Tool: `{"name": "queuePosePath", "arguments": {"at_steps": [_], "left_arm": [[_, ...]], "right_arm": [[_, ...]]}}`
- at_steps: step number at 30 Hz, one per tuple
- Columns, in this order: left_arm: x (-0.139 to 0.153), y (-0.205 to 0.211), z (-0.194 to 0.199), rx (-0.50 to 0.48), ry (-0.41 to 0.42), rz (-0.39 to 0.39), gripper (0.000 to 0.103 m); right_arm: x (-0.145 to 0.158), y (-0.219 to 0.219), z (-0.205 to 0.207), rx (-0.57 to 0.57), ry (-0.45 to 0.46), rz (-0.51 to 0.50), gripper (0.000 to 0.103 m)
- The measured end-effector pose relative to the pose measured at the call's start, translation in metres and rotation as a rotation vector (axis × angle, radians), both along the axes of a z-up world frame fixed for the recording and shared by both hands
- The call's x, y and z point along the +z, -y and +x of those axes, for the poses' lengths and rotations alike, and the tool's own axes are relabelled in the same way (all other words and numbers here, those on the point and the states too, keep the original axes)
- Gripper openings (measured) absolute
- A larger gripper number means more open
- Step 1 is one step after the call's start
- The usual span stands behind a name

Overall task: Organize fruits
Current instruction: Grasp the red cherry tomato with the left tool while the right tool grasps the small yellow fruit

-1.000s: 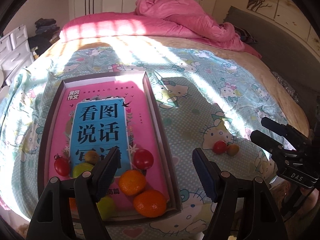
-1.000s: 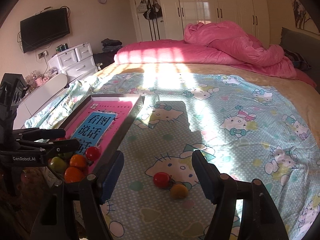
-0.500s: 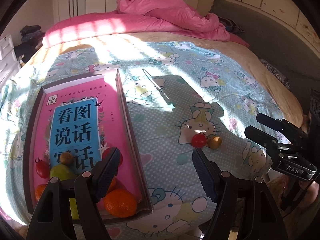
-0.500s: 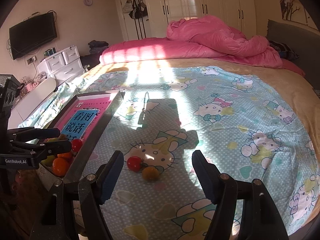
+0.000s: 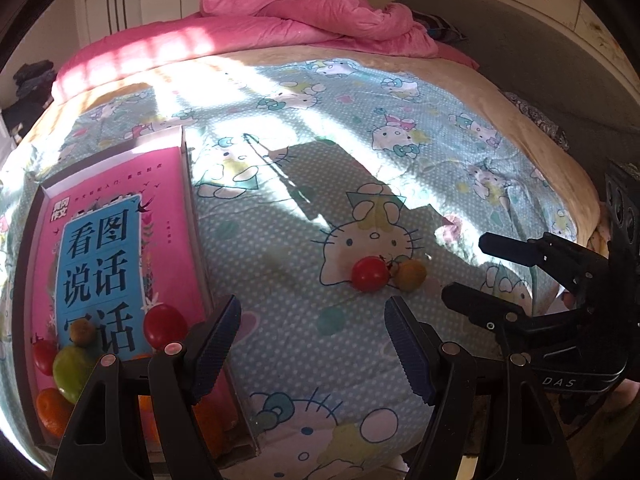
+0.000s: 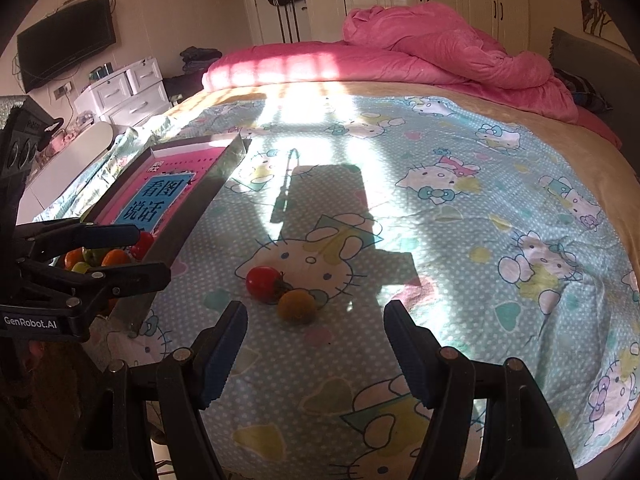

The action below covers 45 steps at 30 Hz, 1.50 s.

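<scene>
orange fruit (image 5: 208, 426) behind hand-held gripper (image 5: 312, 354), tray (image 5: 244, 446) corner cropped

Red tomato (image 5: 370, 274) (yellow-orange tomato (image 5: 410, 274) alongside) on cat-patterned turquoise sheet (image 5: 400, 152)

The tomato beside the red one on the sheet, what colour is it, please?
Yellow-orange tomato, clearest in the right wrist view.
</scene>
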<state>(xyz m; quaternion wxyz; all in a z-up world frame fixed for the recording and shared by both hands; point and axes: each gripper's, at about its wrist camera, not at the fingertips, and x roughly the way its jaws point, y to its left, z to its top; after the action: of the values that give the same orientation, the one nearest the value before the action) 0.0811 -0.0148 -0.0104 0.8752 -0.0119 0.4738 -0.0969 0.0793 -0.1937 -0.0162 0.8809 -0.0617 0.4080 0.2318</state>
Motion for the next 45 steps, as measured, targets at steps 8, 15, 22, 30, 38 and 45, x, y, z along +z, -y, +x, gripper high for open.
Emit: {"name": "queuePosePath", "arguments": {"at_steps": [8,15,22,30,38,45], "left_arm": [[-0.013,0.013,0.018,-0.073,-0.036,-0.026,0.076],[-0.024,0.027,0.032,-0.123,-0.072,-0.037,0.076],[-0.033,0.037,0.043,-0.147,-0.090,-0.012,0.076],[-0.041,0.041,0.050,-0.149,-0.112,-0.023,0.069],[-0.050,0.054,0.056,-0.167,-0.129,-0.033,0.057],[-0.054,0.059,0.059,-0.169,-0.129,-0.020,0.054]], "right_arm": [[-0.018,-0.010,0.007,0.027,-0.044,-0.031,0.070],[-0.031,-0.016,0.014,0.023,-0.051,-0.074,0.064],[-0.039,-0.023,0.021,0.053,-0.045,-0.084,0.054],[-0.043,-0.032,0.023,0.099,-0.048,-0.097,0.029],[-0.040,-0.019,0.024,0.041,-0.047,-0.137,0.029],[-0.037,-0.009,0.023,0.002,-0.030,-0.180,0.029]]}}
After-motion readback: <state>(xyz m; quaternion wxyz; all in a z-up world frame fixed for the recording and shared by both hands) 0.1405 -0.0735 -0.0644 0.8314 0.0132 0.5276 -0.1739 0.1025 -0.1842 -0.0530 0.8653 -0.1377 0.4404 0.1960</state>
